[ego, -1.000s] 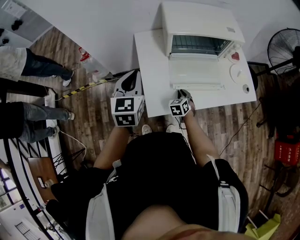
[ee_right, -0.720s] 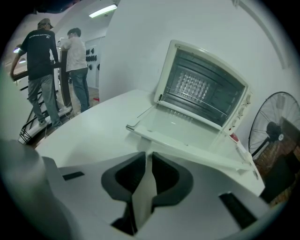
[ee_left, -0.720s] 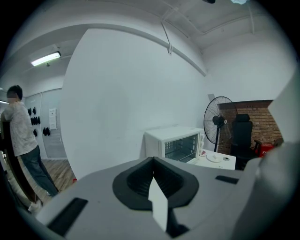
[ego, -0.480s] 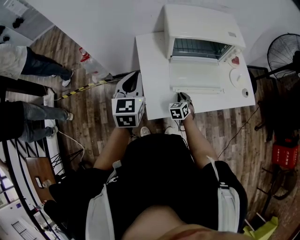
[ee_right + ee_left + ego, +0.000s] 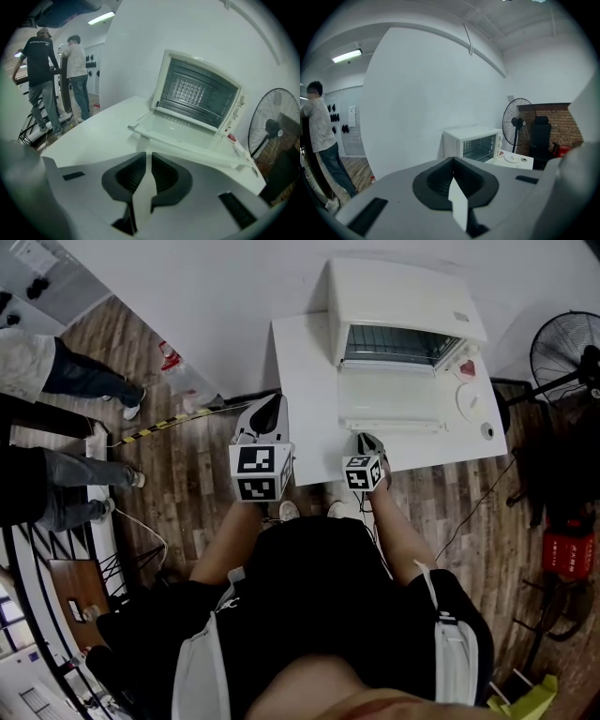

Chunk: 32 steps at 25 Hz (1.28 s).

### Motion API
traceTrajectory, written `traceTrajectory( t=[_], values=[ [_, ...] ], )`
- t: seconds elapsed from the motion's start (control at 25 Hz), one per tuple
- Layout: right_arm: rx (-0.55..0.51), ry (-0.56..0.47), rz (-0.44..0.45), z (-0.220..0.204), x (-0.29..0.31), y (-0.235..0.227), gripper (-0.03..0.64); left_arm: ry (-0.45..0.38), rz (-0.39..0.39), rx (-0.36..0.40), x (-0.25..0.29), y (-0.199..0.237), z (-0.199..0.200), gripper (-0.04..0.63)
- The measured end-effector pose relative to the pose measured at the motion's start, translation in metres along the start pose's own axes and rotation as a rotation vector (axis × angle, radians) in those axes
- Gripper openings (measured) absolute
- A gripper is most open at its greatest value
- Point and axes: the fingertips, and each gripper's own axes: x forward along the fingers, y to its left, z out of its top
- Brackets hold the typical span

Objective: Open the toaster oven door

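The toaster oven point(image 5: 403, 306) sits on the white counter point(image 5: 305, 381), its door point(image 5: 389, 395) lying flat open. The door is stiff, hinged and probably light, best held by its front handle point(image 5: 392, 424). Just short of it, the right gripper point(image 5: 367, 442) has its 2 jaws closing on nothing. The left gripper point(image 5: 270, 404) hangs beside the counter, jaws together.

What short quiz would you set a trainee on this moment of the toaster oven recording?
1. True or false: the toaster oven door is shut.
2. In the head view, what stands on the floor past the right end of the table? A) a fan B) a ladder C) a fridge
3. What is between the jaws of the left tool?

Key:
1. False. The door is folded down flat and the rack inside shows.
2. A.
3. Nothing. The jaws are together and empty.
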Motion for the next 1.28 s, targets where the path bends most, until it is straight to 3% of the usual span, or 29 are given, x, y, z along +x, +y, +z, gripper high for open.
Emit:
traceTrajectory(
  t=[0.24, 0.52, 0.8, 1.0, 1.28],
  values=[
    [0.061, -0.106, -0.018, 0.022, -0.041, -0.013, 0.026, 0.007, -0.031, -0.012, 0.002, -0.007, -0.007, 0.012],
    [0.206, -0.455, -0.082, 0.123, -0.117, -0.067, 0.002, -0.031, -0.075, -0.016, 0.007, -0.018, 0.002, 0.012],
    [0.243, -0.734, -0.128, 0.216, -0.205, -0.109, 0.0, -0.094, -0.092, -0.026, 0.006, -0.021, 0.02, 0.012],
    [0.234, -0.817, -0.148, 0.241, -0.241, -0.119, 0.0, -0.139, -0.093, -0.033, 0.004, -0.021, 0.034, 0.012],
    [0.24, -0.811, -0.154, 0.24, -0.242, -0.117, 0.002, -0.171, -0.105, -0.031, -0.001, -0.023, 0.047, 0.012]
  ],
)
